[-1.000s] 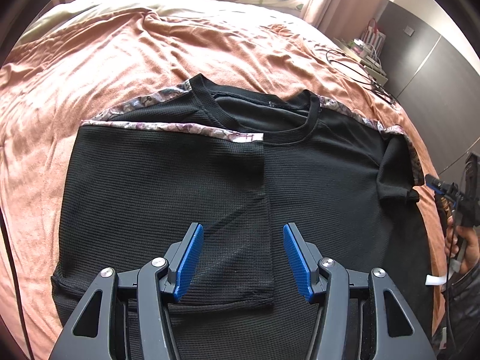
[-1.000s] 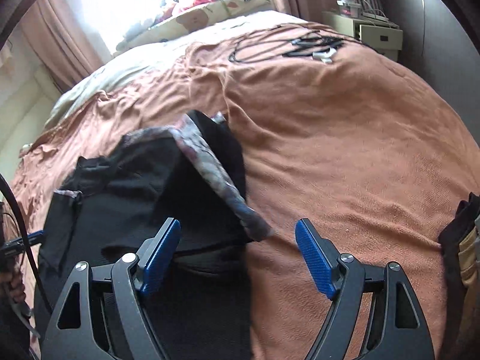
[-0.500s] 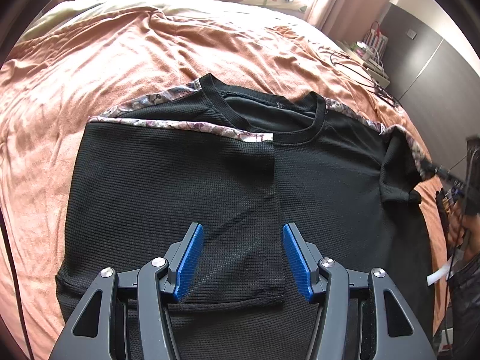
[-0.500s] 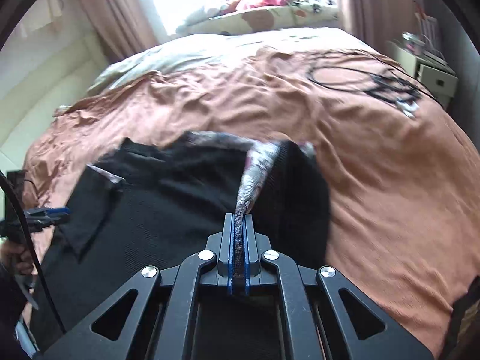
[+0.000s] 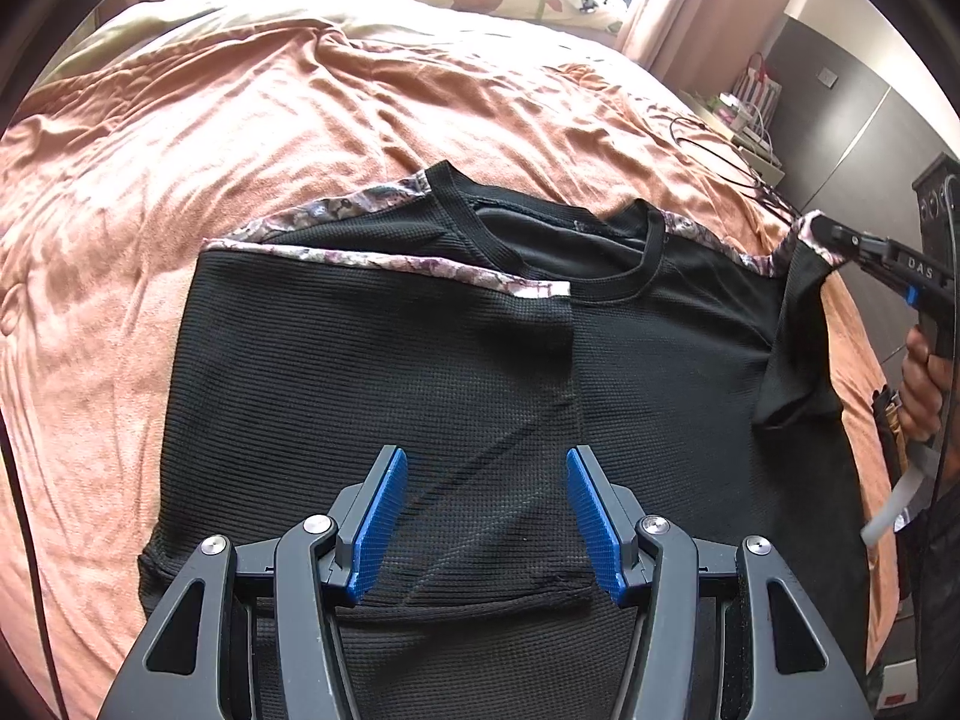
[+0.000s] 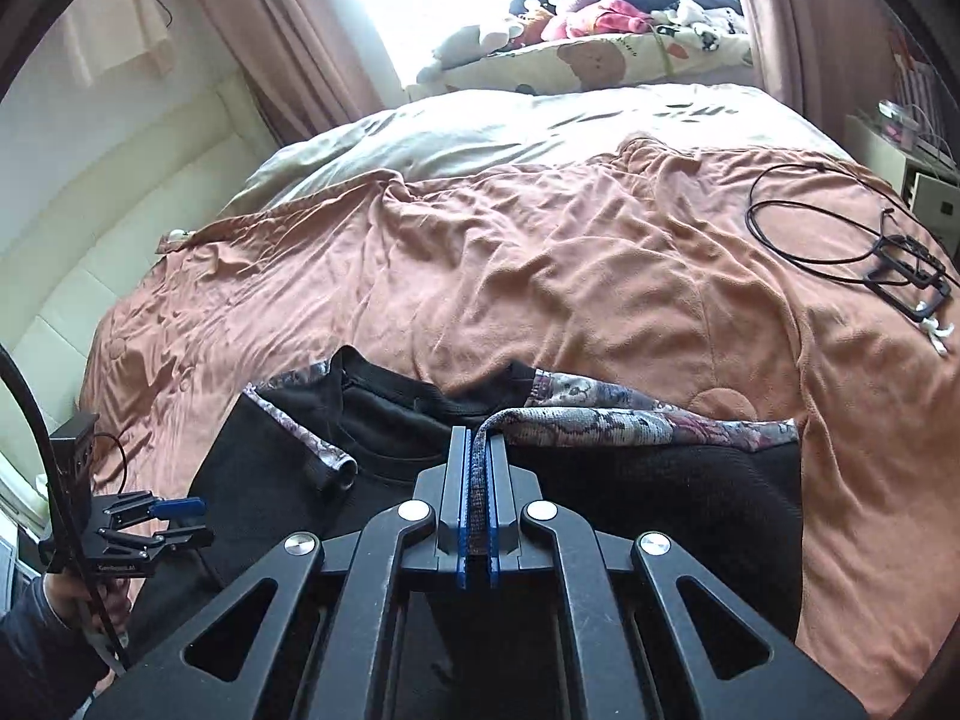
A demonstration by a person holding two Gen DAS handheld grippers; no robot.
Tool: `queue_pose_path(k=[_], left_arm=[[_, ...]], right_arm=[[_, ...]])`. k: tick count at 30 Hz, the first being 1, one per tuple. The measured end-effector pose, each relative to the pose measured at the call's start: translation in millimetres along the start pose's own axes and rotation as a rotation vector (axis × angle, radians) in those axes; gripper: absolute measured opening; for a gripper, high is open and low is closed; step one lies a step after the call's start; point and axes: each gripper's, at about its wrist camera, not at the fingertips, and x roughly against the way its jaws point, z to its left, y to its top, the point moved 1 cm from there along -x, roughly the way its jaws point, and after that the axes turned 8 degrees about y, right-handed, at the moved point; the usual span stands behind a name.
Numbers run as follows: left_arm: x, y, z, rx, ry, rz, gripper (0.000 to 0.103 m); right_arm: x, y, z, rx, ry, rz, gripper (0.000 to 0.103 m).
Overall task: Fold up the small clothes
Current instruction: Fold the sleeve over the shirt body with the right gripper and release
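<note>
A black ribbed T-shirt (image 5: 468, 360) with floral shoulder trim lies flat on the orange blanket (image 5: 300, 120), its left side folded in over the middle. My left gripper (image 5: 486, 456) hovers open over the shirt's lower part with nothing between its fingers; in the right wrist view it shows at the far left (image 6: 192, 521). My right gripper (image 6: 477, 435) is shut on the floral trim of the right sleeve (image 6: 600, 420) and holds it lifted off the bed. The left wrist view shows the right gripper (image 5: 831, 234) at the right edge, with the sleeve (image 5: 792, 330) hanging from it.
Black cables and small frames (image 6: 900, 276) lie on the blanket far right of the shirt. A bear-print pillow (image 6: 600, 60) and soft toys sit at the head of the bed. A nightstand (image 5: 750, 126) stands beyond the bed's right edge. A person's hand (image 5: 921, 384) grips the right tool.
My right gripper went from open beside the sleeve to shut on its floral trim, then lifted it and swung round over the shirt. My left gripper hardly moved.
</note>
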Motion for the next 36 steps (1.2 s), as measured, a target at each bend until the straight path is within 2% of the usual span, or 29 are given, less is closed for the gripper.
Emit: queue_pose_path(k=[1, 3, 4, 5, 8, 15, 25, 36], left_arm=[[-1, 0, 1, 0.002, 0.001, 0.001, 0.057], [-2, 0, 3, 0.008, 0.0, 0.003, 0.057], [-2, 0, 3, 0.01, -0.001, 0.004, 0.057], [-3, 0, 3, 0.01, -0.003, 0.005, 0.057], [-5, -1, -1, 0.009, -0.01, 0.007, 0.057], [-10, 0, -29, -0.009, -0.047, 0.016, 0.057], [-21, 8, -98, -0.079, -0.093, 0.03, 0.057], [-51, 4, -175, -0.184, -0.137, 0.083, 0.057]], right_arm=[[-5, 0, 1, -0.011, -0.004, 0.019, 0.007], [-10, -3, 0, -0.043, 0.005, 0.033, 0.039], [-4, -4, 2, -0.045, -0.001, 0.014, 0.066], [0, -7, 2, -0.043, -0.007, -0.013, 0.073], [14, -16, -5, -0.081, 0.012, -0.016, 0.073], [54, -50, -21, -0.094, -0.074, 0.015, 0.073], [100, -86, -43, -0.102, -0.161, 0.078, 0.073], [118, -119, -59, -0.06, -0.215, 0.161, 0.073]])
